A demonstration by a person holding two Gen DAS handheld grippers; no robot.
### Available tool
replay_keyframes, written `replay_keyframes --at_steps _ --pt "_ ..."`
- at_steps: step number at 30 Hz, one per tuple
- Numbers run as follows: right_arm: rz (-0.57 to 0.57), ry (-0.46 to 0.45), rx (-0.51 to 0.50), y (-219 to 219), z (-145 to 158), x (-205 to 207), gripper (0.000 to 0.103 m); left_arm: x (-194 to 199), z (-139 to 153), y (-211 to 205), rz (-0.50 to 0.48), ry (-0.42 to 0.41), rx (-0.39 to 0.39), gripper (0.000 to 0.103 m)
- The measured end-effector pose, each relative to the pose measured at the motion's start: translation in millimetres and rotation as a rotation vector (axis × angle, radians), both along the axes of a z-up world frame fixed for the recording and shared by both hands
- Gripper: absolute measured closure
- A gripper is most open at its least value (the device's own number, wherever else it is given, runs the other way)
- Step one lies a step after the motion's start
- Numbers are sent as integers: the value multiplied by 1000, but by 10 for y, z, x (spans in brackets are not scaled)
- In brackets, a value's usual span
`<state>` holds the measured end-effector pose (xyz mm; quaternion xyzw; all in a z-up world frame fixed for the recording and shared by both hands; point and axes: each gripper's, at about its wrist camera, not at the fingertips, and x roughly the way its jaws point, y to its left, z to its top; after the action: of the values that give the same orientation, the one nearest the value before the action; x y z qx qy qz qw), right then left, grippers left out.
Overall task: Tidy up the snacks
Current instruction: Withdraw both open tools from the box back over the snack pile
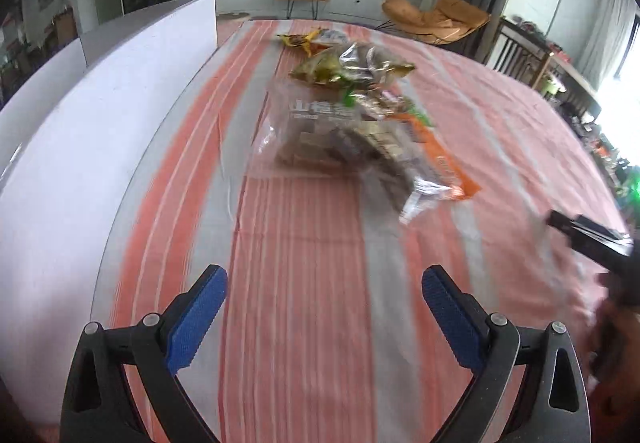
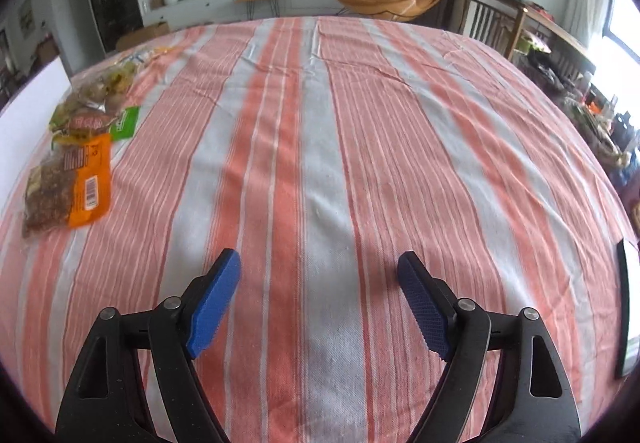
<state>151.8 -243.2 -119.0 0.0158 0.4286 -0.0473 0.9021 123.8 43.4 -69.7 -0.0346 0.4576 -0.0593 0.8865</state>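
Left claw (image 1: pixel 322 297): released, nothing between the blue pads, above the striped cloth (image 1: pixel 304 283).
Right claw (image 2: pixel 319 285): released, empty, over bare cloth.
Snack bags (image 1: pixel 352 123): piled on the cloth, beside the white board (image 1: pixel 100 131).

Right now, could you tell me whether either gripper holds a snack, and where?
Neither: the left gripper and right gripper are open, over bare cloth.
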Motion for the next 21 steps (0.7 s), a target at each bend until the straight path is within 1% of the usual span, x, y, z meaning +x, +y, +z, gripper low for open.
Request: replay_keyframes --at_steps 1,2,4,5,8,10,15,21 --pt "-15 4 -31 35 -20 35 20 53 -49 -12 6 -8 35 6" --pt "-14 2 -39 -14 42 -63 20 123 -99 -24 8 -11 77 6" --pt "-15 0 -41 -29 39 -119 19 216 -144 -43 8 -8 116 6" --pt "-16 1 -35 -44 36 -110 19 265 -190 -44 12 -1 130 4" --pt "-23 6 1 -59 7 -44 17 318 -256 39 40 -9 94 4" --pt "-24 8 -7 -32 20 -71 17 321 -275 61 52 -4 97 0" --pt "-26 12 -6 -13 21 -85 14 332 -273 73 55 -1 93 0" --pt "-25 13 -5 -4 23 -93 14 336 -279 73 55 -1 93 0"
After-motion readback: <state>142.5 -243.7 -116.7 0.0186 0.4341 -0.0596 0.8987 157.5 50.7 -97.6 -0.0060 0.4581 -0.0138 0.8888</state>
